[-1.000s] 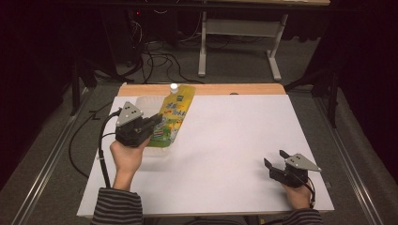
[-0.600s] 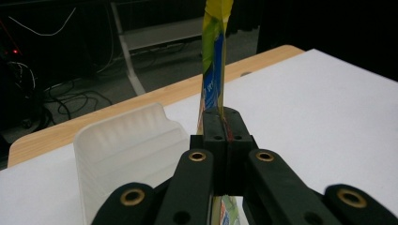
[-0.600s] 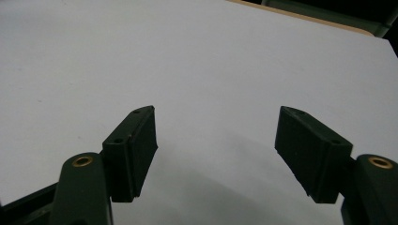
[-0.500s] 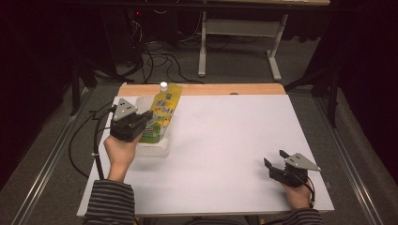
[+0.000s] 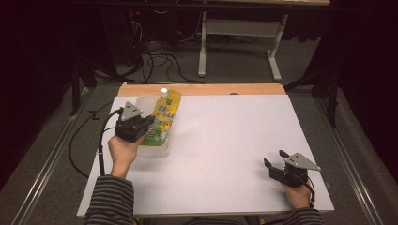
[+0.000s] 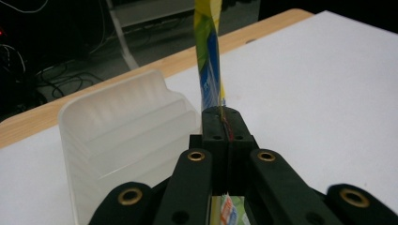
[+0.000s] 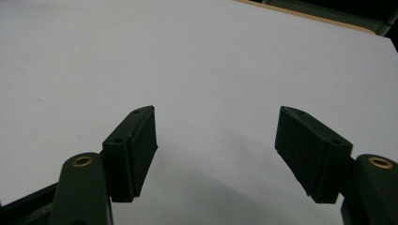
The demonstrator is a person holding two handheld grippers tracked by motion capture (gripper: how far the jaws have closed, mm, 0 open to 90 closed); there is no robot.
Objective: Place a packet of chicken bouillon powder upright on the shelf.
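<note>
A yellow and green drink pouch (image 5: 164,115) with a white cap is held over a clear plastic container (image 5: 150,140) at the table's back left. My left gripper (image 5: 141,127) is shut on the pouch's bottom edge. In the left gripper view the pouch (image 6: 210,61) rises edge-on from between the closed jaws, with the ribbed container (image 6: 126,136) just to its left. My right gripper (image 5: 277,165) rests near the table's front right, open with nothing between its fingers (image 7: 136,150), over bare white tabletop.
The white table (image 5: 234,140) has a wooden strip along its far edge (image 5: 206,89). Beyond it stand a desk frame (image 5: 239,42) and loose cables on a grey floor. A black cable (image 5: 101,140) trails off the table's left side.
My left gripper has carried the pouch leftward and slightly back, over the clear container. The right gripper has stayed in place.
</note>
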